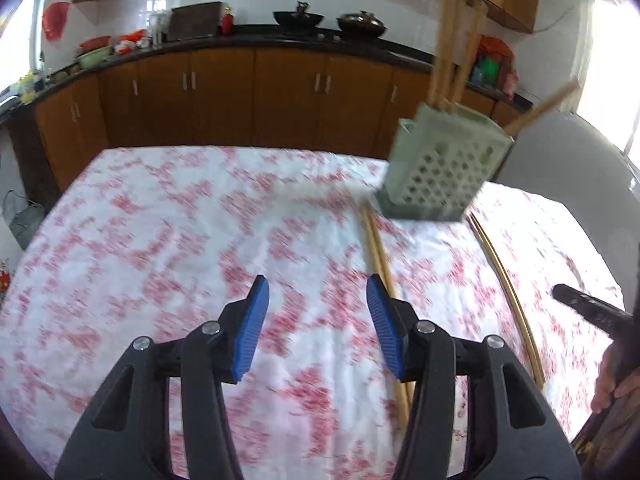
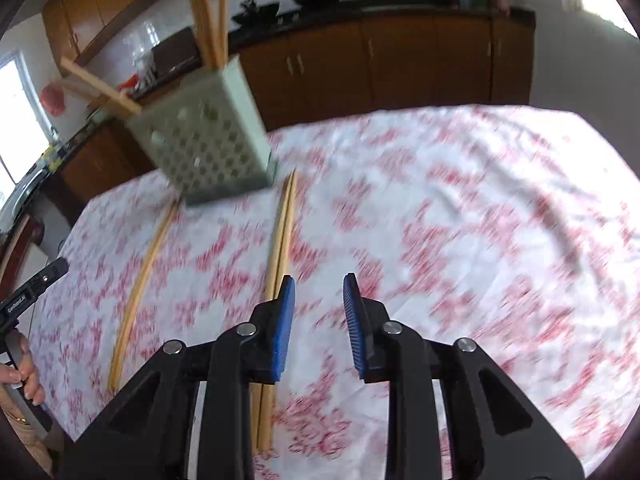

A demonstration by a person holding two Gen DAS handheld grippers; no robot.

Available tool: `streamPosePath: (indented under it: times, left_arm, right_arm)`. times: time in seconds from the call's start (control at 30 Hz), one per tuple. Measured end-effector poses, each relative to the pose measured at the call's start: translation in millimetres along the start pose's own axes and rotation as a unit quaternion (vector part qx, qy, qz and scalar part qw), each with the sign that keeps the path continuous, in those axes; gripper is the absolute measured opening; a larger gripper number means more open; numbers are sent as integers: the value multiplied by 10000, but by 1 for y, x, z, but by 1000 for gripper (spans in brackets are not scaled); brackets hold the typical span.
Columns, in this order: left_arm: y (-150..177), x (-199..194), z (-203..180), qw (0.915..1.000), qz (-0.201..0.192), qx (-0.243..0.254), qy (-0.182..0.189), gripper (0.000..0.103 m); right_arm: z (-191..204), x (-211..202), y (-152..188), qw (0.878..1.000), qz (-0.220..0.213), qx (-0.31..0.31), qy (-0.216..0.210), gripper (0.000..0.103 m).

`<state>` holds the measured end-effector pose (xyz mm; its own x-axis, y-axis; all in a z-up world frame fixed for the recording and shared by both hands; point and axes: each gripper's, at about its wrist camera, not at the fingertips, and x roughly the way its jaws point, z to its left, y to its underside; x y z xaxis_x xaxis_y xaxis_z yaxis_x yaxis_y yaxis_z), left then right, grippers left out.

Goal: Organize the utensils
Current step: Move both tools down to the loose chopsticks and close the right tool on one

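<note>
Two pairs of wooden chopsticks lie on the floral tablecloth (image 1: 168, 240), both with their long axes running from the near edge toward the perforated green utensil holder (image 1: 440, 176), which stands at the far side with several chopsticks already upright in it. The left pair of chopsticks (image 1: 380, 264) lies just to the right of the left gripper (image 1: 316, 300), passing under its right finger in that view — the shafts are beside the gap, not in it. The right pair of chopsticks (image 2: 280, 240) lies likewise just to the left of the right gripper (image 2: 318, 300), running under its left finger. Each hand is therefore nearer its own pair, and each would need a small sideways shift inward to straddle the shafts, with the grip closing across the long axis. Both grippers pitch steeply down toward the cloth. The left jaws stand moderately apart with nothing between the pads; the right jaws stand narrower, also empty. The person's hand (image 2: 24, 376) on the left handle shows at the edge of the right view. Motion blur softens both views — contact with the cloth cannot be judged.
</note>
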<state>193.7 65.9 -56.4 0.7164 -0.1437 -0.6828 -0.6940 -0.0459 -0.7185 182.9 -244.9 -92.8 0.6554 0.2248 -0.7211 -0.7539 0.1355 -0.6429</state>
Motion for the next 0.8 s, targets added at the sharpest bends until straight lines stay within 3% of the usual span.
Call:
streamPosePath:
  times: [0.33, 0.47, 0.57, 0.8]
  left_arm:
    - [19, 28, -34, 9994, 295, 120, 130, 47]
    - [21, 33, -39, 9990, 367, 172, 170, 42]
    - [24, 36, -41, 9987, 429, 210, 182, 36]
    - [27, 42, -48, 9976, 554, 374, 202, 29]
  right_arm:
    - [15, 23, 15, 9995, 194, -259, 50, 22]
    - [12, 23, 14, 9980, 138, -459, 422, 8]
    - [4, 23, 10, 9966, 70, -368, 731, 8]
    - [-5, 22, 9, 9971, 72, -278, 706, 8]
